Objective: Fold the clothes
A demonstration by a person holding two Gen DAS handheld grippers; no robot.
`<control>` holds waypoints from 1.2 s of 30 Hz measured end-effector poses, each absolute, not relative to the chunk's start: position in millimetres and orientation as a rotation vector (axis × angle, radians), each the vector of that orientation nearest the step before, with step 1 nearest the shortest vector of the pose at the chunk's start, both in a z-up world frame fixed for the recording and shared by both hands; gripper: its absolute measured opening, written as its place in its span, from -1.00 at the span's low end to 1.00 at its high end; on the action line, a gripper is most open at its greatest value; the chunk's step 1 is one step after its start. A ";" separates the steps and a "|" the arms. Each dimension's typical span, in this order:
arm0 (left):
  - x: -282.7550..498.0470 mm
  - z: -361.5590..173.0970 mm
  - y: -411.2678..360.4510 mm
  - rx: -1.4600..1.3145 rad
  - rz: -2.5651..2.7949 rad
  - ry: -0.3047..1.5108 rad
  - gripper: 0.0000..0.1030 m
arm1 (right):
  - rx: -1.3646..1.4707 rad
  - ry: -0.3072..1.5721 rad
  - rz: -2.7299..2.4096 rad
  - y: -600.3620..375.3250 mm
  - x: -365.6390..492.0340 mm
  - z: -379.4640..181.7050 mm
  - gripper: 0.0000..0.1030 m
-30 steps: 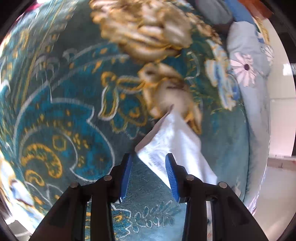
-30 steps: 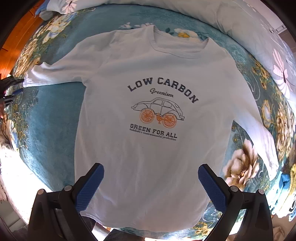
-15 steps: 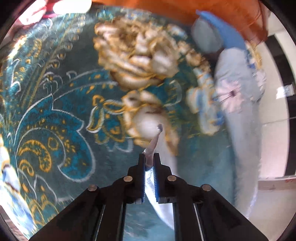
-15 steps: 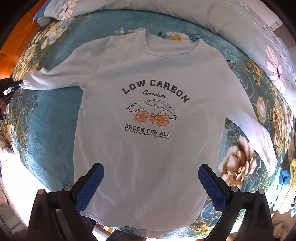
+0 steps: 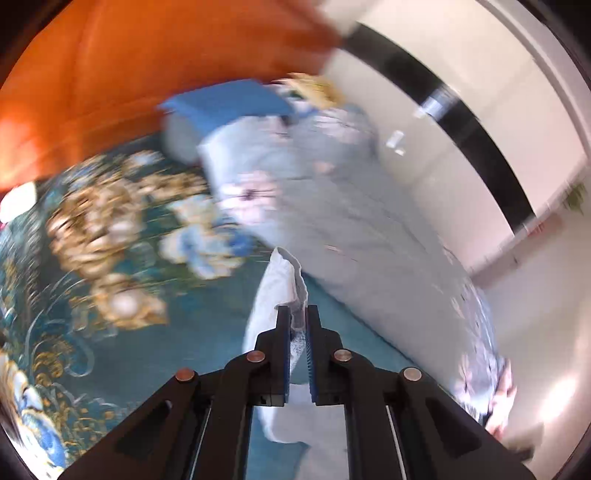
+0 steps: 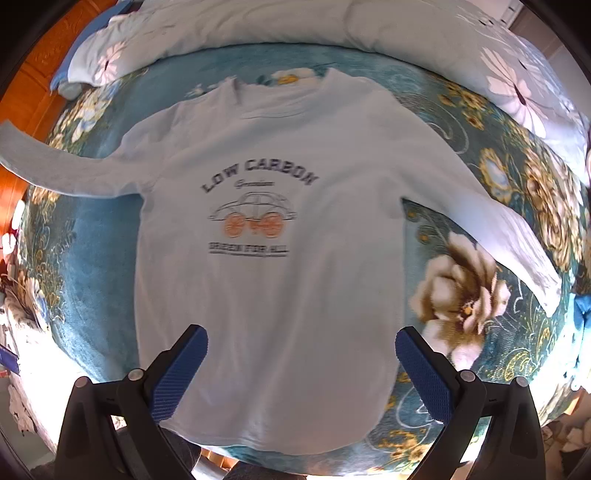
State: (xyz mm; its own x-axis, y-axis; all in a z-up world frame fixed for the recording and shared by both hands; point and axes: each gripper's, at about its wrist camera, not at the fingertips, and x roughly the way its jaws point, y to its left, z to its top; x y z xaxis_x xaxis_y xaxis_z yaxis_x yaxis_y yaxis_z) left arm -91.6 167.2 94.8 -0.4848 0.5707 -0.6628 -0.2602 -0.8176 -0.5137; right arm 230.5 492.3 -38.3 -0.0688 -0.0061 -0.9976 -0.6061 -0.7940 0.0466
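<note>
A pale long-sleeved shirt (image 6: pixel 273 280) printed with "LOW CARBON" and a car lies front up on a teal floral bedspread (image 6: pixel 92 280). Its left sleeve (image 6: pixel 48 162) rises off the bed toward the left edge of the right wrist view. In the left wrist view my left gripper (image 5: pixel 297 314) is shut on that sleeve's cuff (image 5: pixel 280 280), held up above the bed. My right gripper (image 6: pixel 301 354) hovers wide open over the shirt's lower part, pointing down, with nothing between its fingers. The right sleeve (image 6: pixel 517 240) lies flat, slanting toward the lower right.
A pale blue floral duvet (image 6: pixel 332 26) is bunched along the far side of the bed. A blue pillow (image 5: pixel 229 99) rests against the orange wooden headboard (image 5: pixel 147 55). White wall and floor lie beyond the bed on the right of the left wrist view.
My left gripper closed on the cuff and lifted it high off the bed, tilting up toward the headboard. The left sleeve now rises at the left. My right gripper drifted a little over the shirt.
</note>
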 end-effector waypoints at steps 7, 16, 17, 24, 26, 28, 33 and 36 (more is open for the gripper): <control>-35.4 107.9 314.2 -1.181 2.142 -0.265 -0.85 | -1.697 0.729 1.942 542.7 280.9 -36.5 1.00; 25.6 43.2 489.0 -1.322 1.990 -0.090 -0.85 | -1.588 0.819 1.867 613.8 371.4 -40.8 1.00; 33.0 36.0 503.9 -1.329 1.976 -0.075 -0.85 | -1.572 0.841 1.849 619.5 382.3 -42.9 1.00; 88.1 -2.2 589.9 -1.341 1.851 0.171 -0.85 | -1.501 0.977 1.746 645.5 442.5 -62.6 1.00; 102.4 -21.6 607.4 -1.366 1.818 0.250 -0.85 | -1.485 1.010 1.730 648.5 453.2 -68.3 1.00; 112.1 -38.3 617.3 -1.400 1.788 0.307 -0.85 | -1.469 1.037 1.719 650.4 461.1 -72.4 1.00; 132.2 -74.6 631.0 -1.499 1.714 0.414 -0.82 | -1.455 1.064 1.705 655.0 471.1 -79.9 1.00; 140.8 -83.1 631.4 -1.545 1.667 0.431 -0.62 | -1.452 1.069 1.704 657.5 473.0 -81.4 1.00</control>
